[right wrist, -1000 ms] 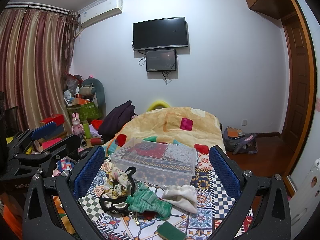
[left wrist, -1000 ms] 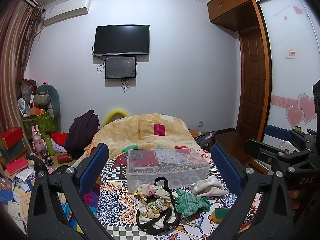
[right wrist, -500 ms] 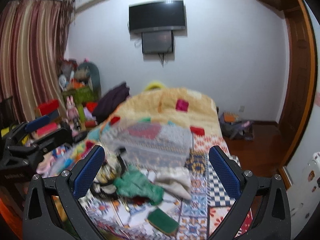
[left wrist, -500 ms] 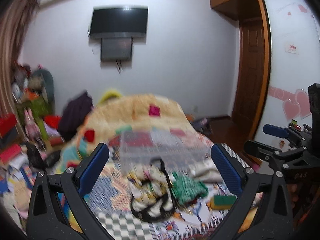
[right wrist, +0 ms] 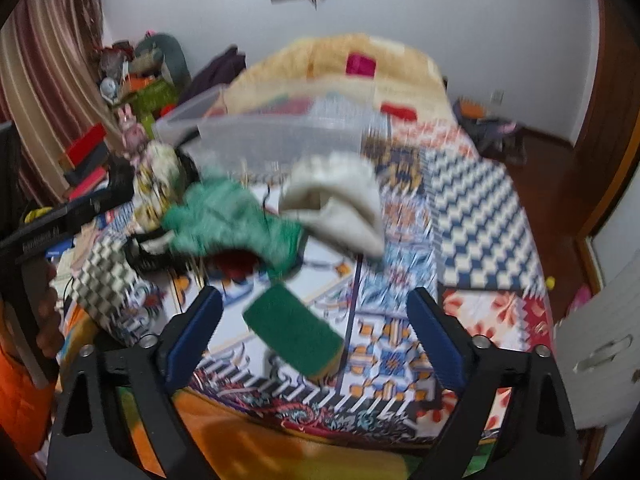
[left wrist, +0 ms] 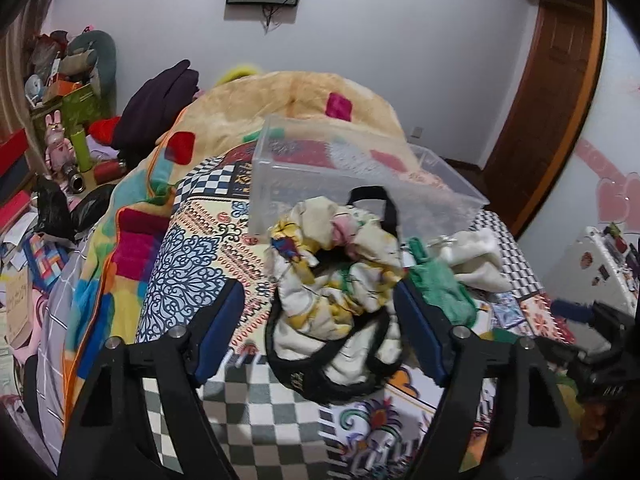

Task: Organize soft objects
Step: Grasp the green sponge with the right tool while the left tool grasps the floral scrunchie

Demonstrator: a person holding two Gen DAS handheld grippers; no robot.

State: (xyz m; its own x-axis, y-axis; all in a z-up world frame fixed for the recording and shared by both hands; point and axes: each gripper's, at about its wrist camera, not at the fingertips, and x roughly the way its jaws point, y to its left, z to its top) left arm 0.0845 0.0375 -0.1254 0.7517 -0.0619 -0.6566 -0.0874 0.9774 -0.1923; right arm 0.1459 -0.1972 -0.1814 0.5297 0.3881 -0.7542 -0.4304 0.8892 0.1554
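A clear plastic bin point(left wrist: 360, 176) stands on the patterned bedspread point(left wrist: 192, 264). In front of it lie a floral cloth bag with black straps point(left wrist: 336, 292), a green knitted piece point(left wrist: 440, 296) and a cream cloth point(left wrist: 480, 256). My left gripper point(left wrist: 320, 324) is open, its blue pads either side of the floral bag, just above it. In the blurred right wrist view, my right gripper point(right wrist: 314, 330) is open above a green sponge point(right wrist: 294, 328), with the green piece point(right wrist: 232, 224), cream cloth point(right wrist: 340, 200) and bin point(right wrist: 280, 140) beyond.
An orange quilt point(left wrist: 288, 100) is heaped behind the bin. Boxes, toys and bottles point(left wrist: 68, 128) crowd the floor left of the bed. A wooden door point(left wrist: 548, 92) and white cabinet point(right wrist: 600, 344) stand to the right. The other gripper point(left wrist: 592, 340) shows at lower right.
Both grippers have tilted down and moved closer to the bed. The left one now straddles the floral bag; the right one hovers over the green sponge. Jaws remain open.
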